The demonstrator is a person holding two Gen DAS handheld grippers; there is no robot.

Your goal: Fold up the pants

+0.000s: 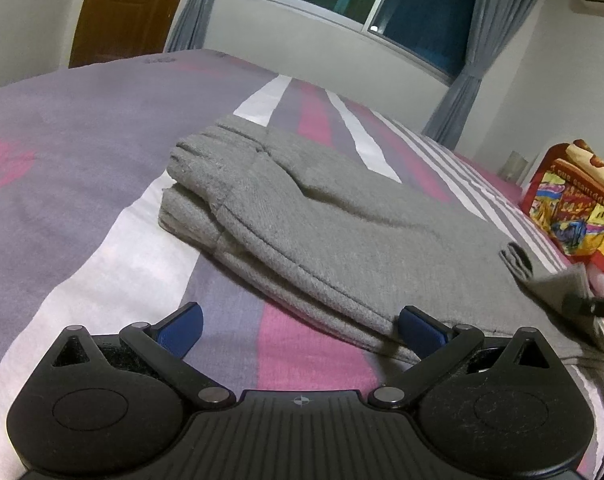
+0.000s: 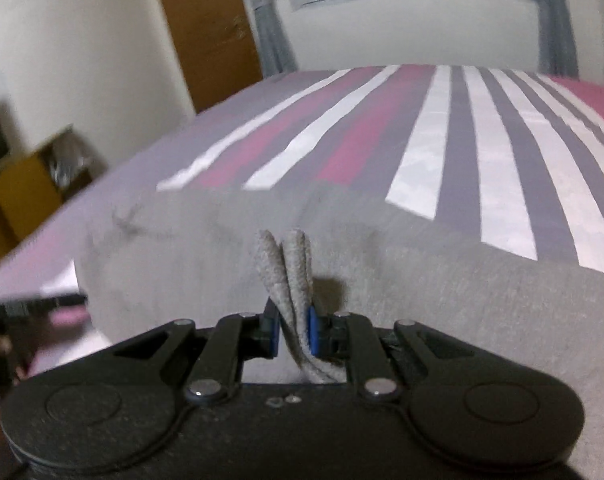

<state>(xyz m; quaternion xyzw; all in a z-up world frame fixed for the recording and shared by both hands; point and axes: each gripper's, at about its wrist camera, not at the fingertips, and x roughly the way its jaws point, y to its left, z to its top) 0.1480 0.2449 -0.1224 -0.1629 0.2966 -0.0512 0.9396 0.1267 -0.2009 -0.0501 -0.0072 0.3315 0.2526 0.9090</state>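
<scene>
The grey pants (image 1: 302, 216) lay folded on the bed (image 1: 82, 160), their length running rightward from the open, empty left claw (image 1: 298, 330) toward the right claw (image 2: 293, 330), clamped on their bunched end.

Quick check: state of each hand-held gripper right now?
Left hand-held gripper: open, holding nothing.
Right hand-held gripper: closed on a bunched edge of the grey pants.

Ahead of the right gripper (image 2: 293, 330), the grey knitted pants (image 2: 222, 256) smear with motion blur, their lower fold hidden behind its black body, while the colourful printed bag (image 1: 581, 208) is cut off at the edge.
</scene>
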